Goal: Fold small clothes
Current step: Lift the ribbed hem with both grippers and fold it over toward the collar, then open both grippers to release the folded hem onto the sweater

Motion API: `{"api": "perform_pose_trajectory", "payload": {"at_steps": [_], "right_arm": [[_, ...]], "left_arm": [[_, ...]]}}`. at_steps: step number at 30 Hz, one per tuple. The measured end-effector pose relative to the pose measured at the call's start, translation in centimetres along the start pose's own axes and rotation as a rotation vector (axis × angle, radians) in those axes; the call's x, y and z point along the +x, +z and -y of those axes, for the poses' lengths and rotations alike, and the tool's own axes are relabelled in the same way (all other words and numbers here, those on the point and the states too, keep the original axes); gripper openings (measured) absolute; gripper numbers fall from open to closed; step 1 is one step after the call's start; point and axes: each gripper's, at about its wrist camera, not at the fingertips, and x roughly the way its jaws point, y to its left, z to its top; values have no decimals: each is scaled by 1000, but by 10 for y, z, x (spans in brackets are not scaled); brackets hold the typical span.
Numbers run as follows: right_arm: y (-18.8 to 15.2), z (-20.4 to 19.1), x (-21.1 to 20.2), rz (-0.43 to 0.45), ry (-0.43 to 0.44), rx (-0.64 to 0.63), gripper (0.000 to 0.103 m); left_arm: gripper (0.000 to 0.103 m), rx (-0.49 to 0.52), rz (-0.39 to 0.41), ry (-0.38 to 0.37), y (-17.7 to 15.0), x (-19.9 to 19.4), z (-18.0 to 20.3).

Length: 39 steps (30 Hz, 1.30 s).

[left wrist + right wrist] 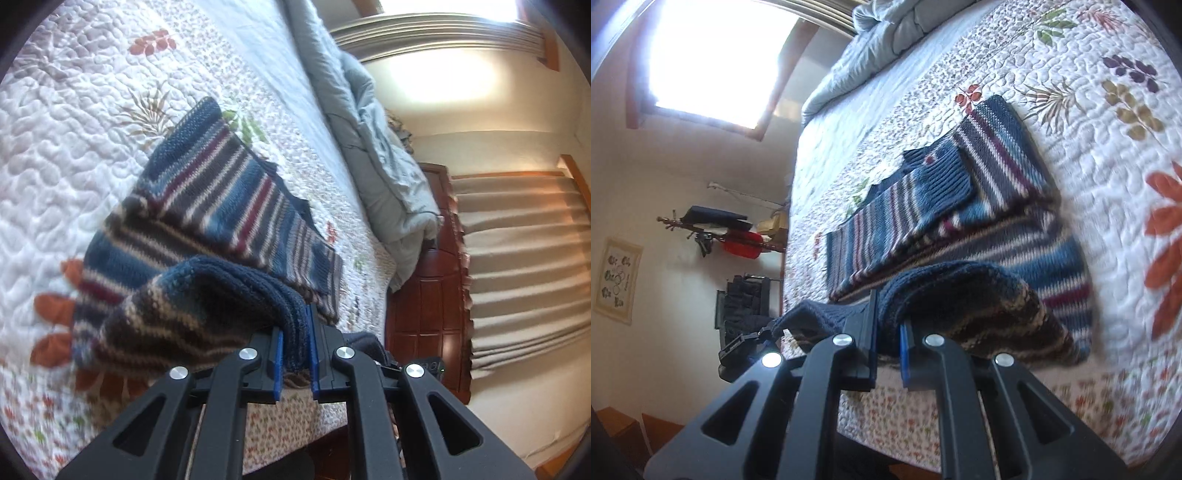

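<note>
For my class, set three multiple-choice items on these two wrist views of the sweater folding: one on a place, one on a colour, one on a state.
1. Where does the striped sweater lie?
A. on a wooden floor
B. on a quilted bedspread
C. in a basket

2. What colour are the gripper pads?
A. blue
B. yellow
C. white

3. What is the state of the left gripper and the right gripper?
A. both wide open, holding nothing
B. only one grips cloth
C. each shut on the sweater's dark blue edge

Answers:
1 B: the white floral quilt shows all around the sweater.
2 A: blue strips line the inner faces of the fingers.
3 C: in each wrist view, knit fabric is pinched between the pads and lifted off the quilt.
</note>
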Motion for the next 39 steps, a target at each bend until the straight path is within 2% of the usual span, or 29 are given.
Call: {"api": "perform_pose_trajectory", "payload": {"at_steps": [8, 15, 18, 19, 20, 21, 22, 25, 27, 29, 31, 35, 39], "right_arm": [[53, 20, 53, -66, -68, 60, 8], [75, 45, 83, -99, -91, 105, 8], [81, 52, 92, -135, -97, 92, 15], [82, 54, 94, -143, -93, 93, 20], [83, 55, 95, -152, -85, 96, 26], [85, 56, 95, -155, -87, 88, 35], [86, 55, 94, -153, -90, 75, 36], [89, 47, 89, -172, -80, 35, 36], [91, 36, 79, -170, -79, -19, 36], [94, 25, 69, -162, -83, -74, 36], [98, 15, 61, -151, -107, -140, 36], [106, 12, 62, -175, -167, -222, 36], [109, 17, 79, -209, -209, -282, 37]], "left_arm": [[10, -36, -54, 85, 46, 48, -21], [12, -31, -121, 127, 74, 82, -35], [22, -14, -136, 122, 78, 87, -40], [29, -8, -135, 122, 79, 87, -41], [41, 1, -139, 118, 80, 87, -44], [46, 4, -140, 113, 80, 86, -45], [50, 10, -139, 112, 80, 84, -47], [51, 31, -131, 99, 82, 74, -46], [53, 83, -97, 103, 85, 61, -37], [60, 149, -76, 117, 89, 52, -25], [62, 215, -82, 125, 94, 48, -12], [72, 319, -128, 151, 101, 55, 5], [73, 391, -203, 212, 104, 76, 5]]}}
